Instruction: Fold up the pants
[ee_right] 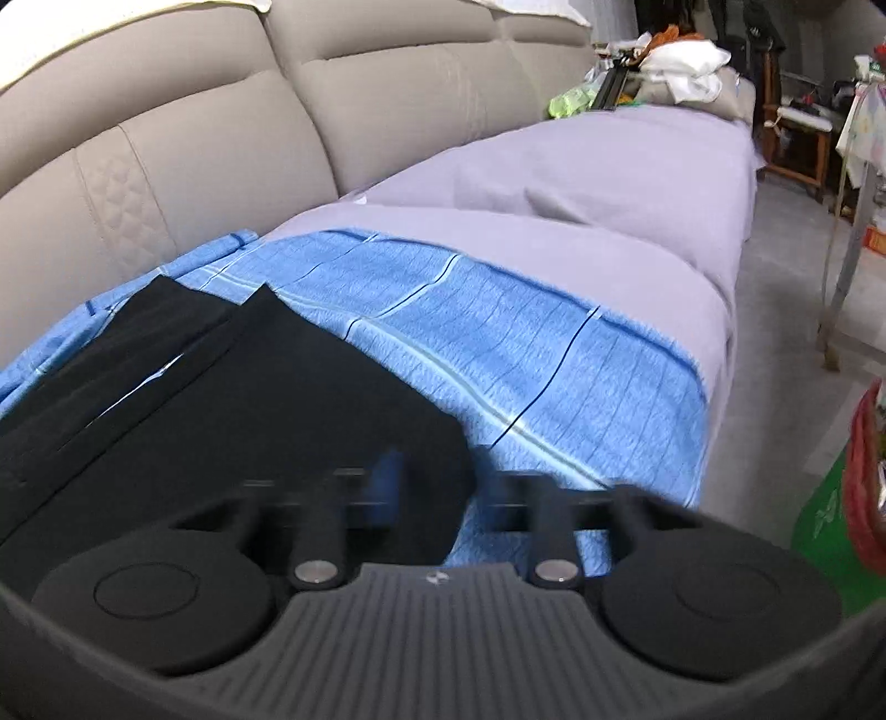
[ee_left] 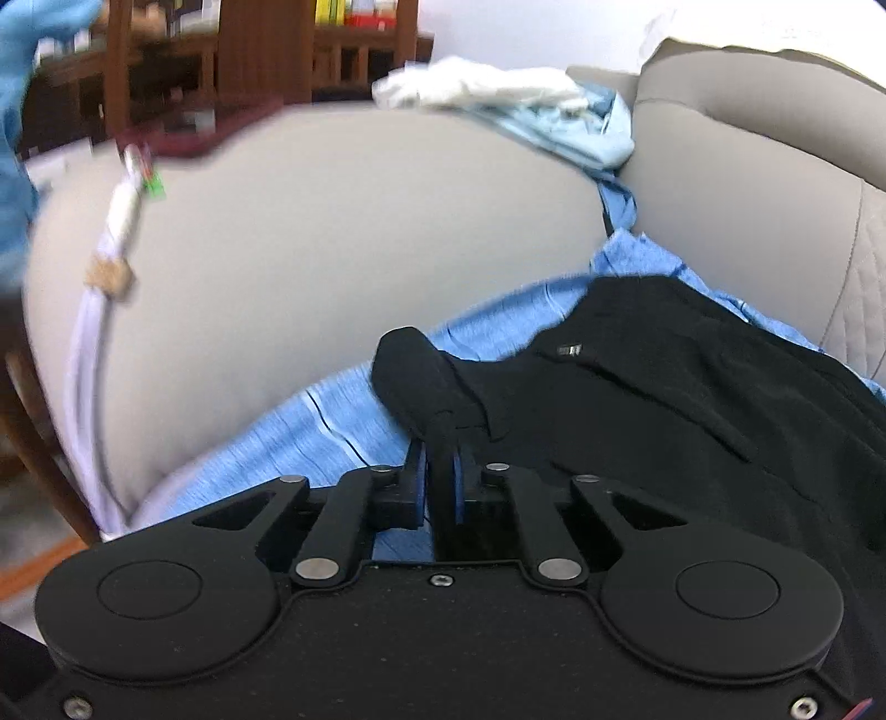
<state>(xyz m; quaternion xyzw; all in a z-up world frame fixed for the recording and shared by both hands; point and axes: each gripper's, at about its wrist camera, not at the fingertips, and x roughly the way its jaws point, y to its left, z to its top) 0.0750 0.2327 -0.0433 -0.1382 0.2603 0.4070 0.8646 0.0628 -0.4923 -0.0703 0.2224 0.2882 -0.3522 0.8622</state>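
Note:
Black pants [ee_left: 664, 387] lie on a blue striped cloth [ee_left: 332, 421] spread over a beige sofa. In the left wrist view my left gripper [ee_left: 440, 471] is shut on a bunched corner of the pants near the waistband, the cloth pinched between its blue pads. In the right wrist view the two pant legs [ee_right: 221, 387] lie flat side by side on the blue cloth [ee_right: 498, 332]. My right gripper [ee_right: 426, 487] is blurred and partly covered by the black fabric; its jaws stand apart and the pant hem lies over its left finger.
The beige sofa backrest [ee_right: 194, 127] runs along the left. A lilac sheet [ee_right: 609, 183] covers the far seat, with a pile of clothes [ee_right: 681, 66] at the end. White and pale blue garments [ee_left: 498, 94] lie on the sofa. Wooden furniture [ee_left: 249, 50] stands behind. A green and red bag [ee_right: 847, 498] is at the right.

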